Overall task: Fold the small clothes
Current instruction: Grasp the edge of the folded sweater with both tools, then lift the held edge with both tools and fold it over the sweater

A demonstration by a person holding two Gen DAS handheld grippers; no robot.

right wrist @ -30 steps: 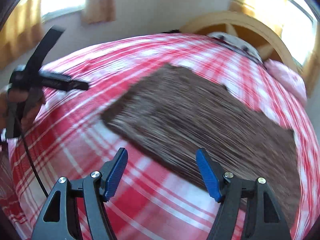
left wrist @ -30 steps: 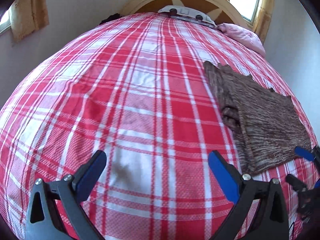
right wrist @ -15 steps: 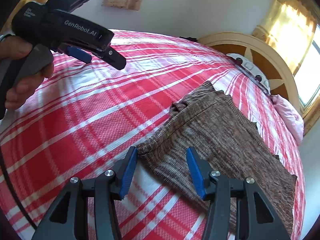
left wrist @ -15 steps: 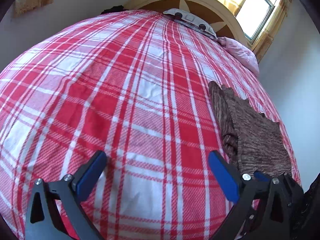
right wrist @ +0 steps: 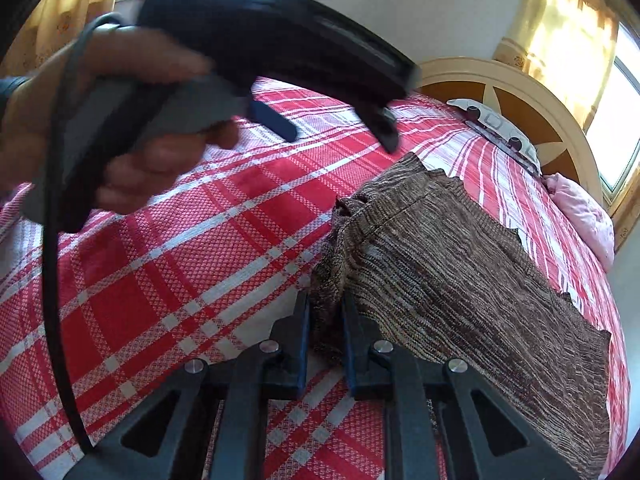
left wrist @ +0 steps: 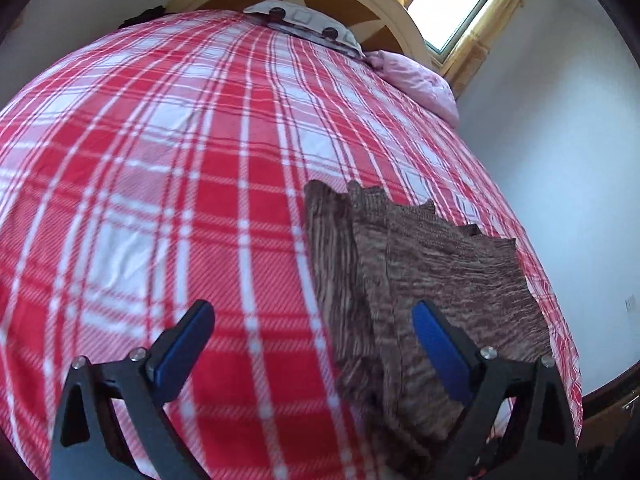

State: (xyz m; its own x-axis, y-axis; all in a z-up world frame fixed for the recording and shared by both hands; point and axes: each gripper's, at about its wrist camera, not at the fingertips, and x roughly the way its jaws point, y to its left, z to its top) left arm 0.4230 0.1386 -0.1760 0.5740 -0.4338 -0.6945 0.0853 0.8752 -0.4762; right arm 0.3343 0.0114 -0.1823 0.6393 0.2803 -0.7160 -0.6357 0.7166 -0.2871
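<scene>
A brown knit garment (left wrist: 440,264) lies flat on the right half of the red plaid bed cover (left wrist: 160,160), with its left edge folded over in a strip. In the right wrist view my right gripper (right wrist: 326,304) has its jaws closing on the near left corner of the garment (right wrist: 460,272), and the fabric is pinched between the blue pads. My left gripper (left wrist: 310,312) hovers open above the cover, its right finger over the garment's near left edge. In the right wrist view a hand holds the left gripper (right wrist: 340,132) up and to the left, blurred.
A wooden headboard (left wrist: 360,4) and a pink pillow (left wrist: 416,80) are at the far end of the bed. A white wall (left wrist: 560,160) runs close along the bed's right side. A black cable (right wrist: 52,280) hangs from the left gripper's handle.
My right gripper closed from wide open onto the garment's near left corner. My left gripper swung to the right, so the garment now lies just ahead of its right finger.
</scene>
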